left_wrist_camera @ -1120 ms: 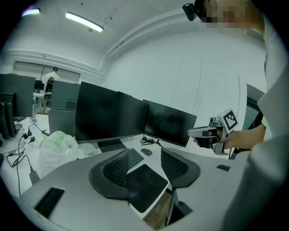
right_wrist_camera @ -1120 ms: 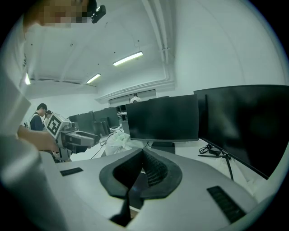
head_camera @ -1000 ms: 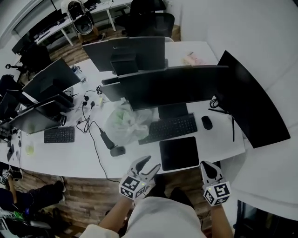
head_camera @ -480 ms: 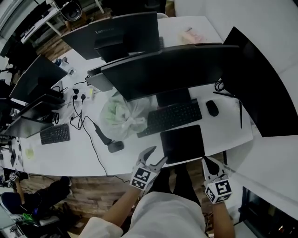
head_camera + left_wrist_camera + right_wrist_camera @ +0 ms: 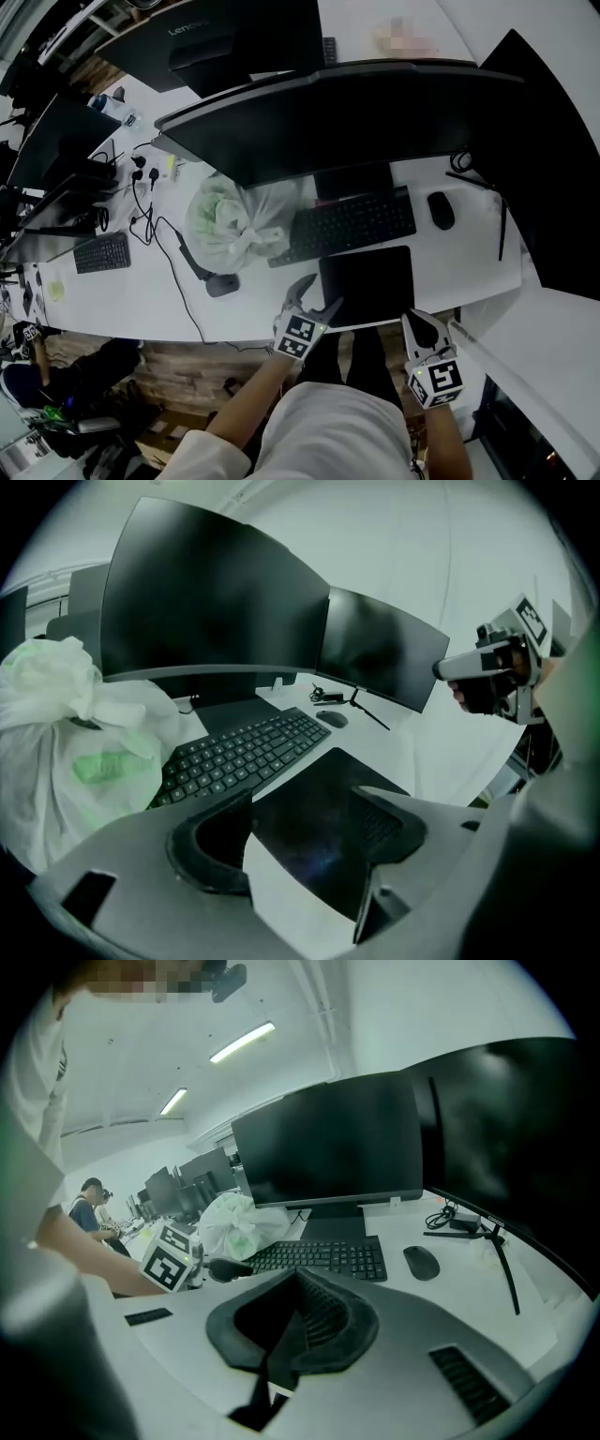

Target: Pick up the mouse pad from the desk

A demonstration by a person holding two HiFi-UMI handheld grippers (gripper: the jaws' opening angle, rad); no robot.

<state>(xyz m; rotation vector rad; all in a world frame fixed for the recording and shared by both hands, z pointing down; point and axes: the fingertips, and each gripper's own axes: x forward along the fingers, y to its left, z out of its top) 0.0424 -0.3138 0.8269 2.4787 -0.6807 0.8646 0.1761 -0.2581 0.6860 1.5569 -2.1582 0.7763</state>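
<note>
The black mouse pad (image 5: pixel 367 284) lies flat at the desk's front edge, just before the keyboard. My left gripper (image 5: pixel 319 294) is at the pad's near left corner. Its jaws have just been opening and stand apart, and in the left gripper view the mouse pad (image 5: pixel 319 841) shows between them with neither pad of the left gripper (image 5: pixel 305 803) pressing on it. My right gripper (image 5: pixel 421 327) hovers off the desk's front edge, by the pad's near right corner and apart from it. In its own view the right gripper (image 5: pixel 302 1283) has its jaws together with nothing in them.
A black keyboard (image 5: pixel 347 225) lies behind the pad, with a black mouse (image 5: pixel 441 210) to its right and a white plastic bag (image 5: pixel 234 225) to its left. A wide monitor (image 5: pixel 328 117) stands behind them. A second mouse (image 5: pixel 222 284) with a cable lies left of my left gripper.
Both grippers have come down and forward towards the desk's front edge. The left one has reached the mouse pad's near left corner and its jaws stand wider apart.
</note>
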